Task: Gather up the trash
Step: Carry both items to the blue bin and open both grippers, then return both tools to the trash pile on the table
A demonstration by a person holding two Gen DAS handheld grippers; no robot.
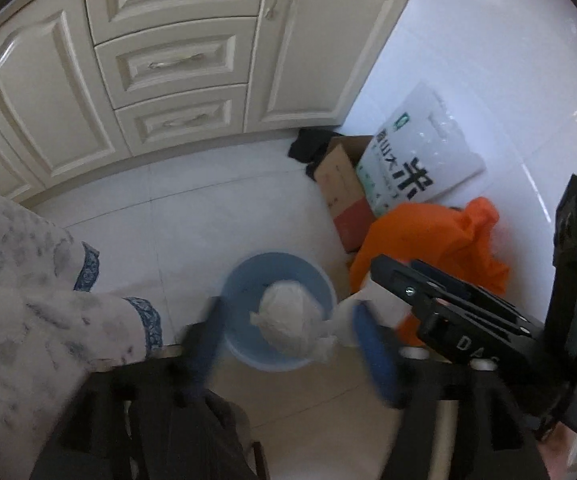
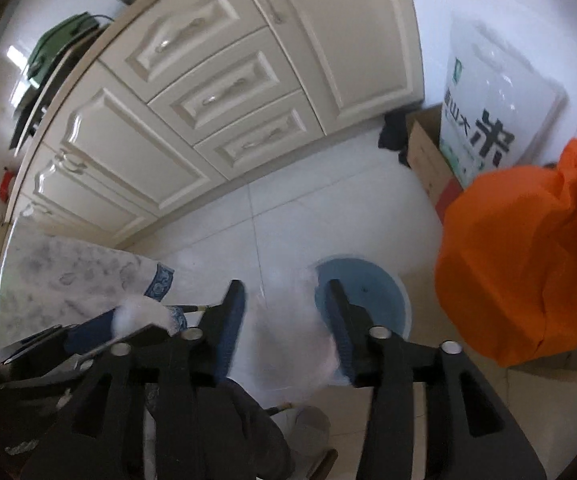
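A round blue bin (image 1: 248, 280) stands on the white floor tiles. A white tied trash bag (image 1: 288, 320) sits in its mouth, its knotted tail trailing right. My left gripper (image 1: 290, 340) hangs straight over the bin, blue pads spread wide on either side of the bag and clear of it: open. In the right wrist view the bag is a translucent white blur (image 2: 288, 344) between the fingers of my right gripper (image 2: 284, 320), loose and not pinched, with the bin (image 2: 368, 292) just beyond. The right gripper's black body (image 1: 468, 320) shows beside the bin.
Cream cabinet doors and drawers (image 1: 176, 64) run along the back. Right of the bin lie an orange bag (image 1: 428, 240), a cardboard box (image 1: 340, 188), a white rice sack (image 1: 412, 152) and a dark cloth (image 1: 308, 144). A person's patterned sleeve (image 1: 48, 300) fills the left.
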